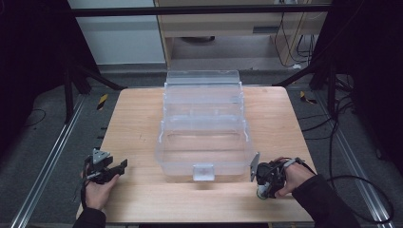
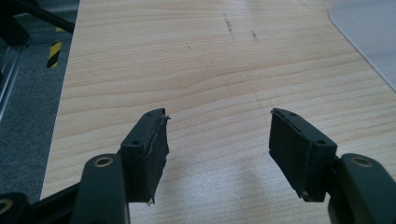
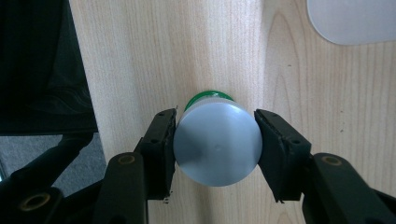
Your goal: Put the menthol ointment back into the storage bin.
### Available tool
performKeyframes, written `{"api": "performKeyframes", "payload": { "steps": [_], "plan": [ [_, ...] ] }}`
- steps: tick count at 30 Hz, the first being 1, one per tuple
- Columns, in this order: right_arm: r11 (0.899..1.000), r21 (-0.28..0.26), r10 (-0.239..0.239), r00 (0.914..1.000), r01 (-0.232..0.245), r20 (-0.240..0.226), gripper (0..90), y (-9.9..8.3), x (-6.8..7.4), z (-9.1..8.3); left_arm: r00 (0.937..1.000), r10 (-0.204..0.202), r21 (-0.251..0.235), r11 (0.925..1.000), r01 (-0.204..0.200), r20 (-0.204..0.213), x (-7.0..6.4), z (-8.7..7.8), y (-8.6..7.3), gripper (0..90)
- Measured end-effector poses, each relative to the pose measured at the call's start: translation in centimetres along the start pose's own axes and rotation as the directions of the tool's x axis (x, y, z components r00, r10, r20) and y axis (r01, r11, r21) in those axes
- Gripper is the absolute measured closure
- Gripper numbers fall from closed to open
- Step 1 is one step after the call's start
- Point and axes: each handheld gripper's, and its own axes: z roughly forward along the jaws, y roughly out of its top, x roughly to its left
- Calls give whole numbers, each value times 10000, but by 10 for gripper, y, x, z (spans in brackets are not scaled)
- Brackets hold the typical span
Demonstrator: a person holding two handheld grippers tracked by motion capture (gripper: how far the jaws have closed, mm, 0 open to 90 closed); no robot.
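Note:
A small bottle (image 3: pixel 217 143) with a grey cap and a green body stands on the wooden table (image 1: pixel 142 123) near its front right edge. My right gripper (image 3: pixel 215 140) points down over it, both jaws pressed against the cap's sides. In the high view the right gripper (image 1: pixel 264 183) sits under a hand just right of the clear plastic organiser box (image 1: pixel 204 128), and the bottle (image 1: pixel 261 192) peeks out below it. My left gripper (image 1: pixel 116 167) rests at the table's front left, open, with bare wood between its jaws (image 2: pixel 217 135).
The clear box stands open in the middle of the table, its tiers stepped back and a latch (image 1: pixel 204 171) facing the front. A corner of the box (image 2: pixel 369 32) shows top right in the left gripper view. Black frame legs and cables lie around the table.

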Motion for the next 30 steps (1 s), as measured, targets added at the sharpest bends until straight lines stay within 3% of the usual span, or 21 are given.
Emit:
{"api": "performKeyframes", "payload": {
  "steps": [17, 30],
  "plan": [
    [9935, -936, 703, 9959, -648, 575, 505, -3, -4, -50, 10000, 1, 5, 10000, -1, 27, -1, 0, 0, 371],
    [9874, -1276, 1040, 9918, -940, 746, 505, 1, -11, -85, 10000, -4, 12, 10000, 4, 97, -2, 0, 0, 372]
  ]
}}
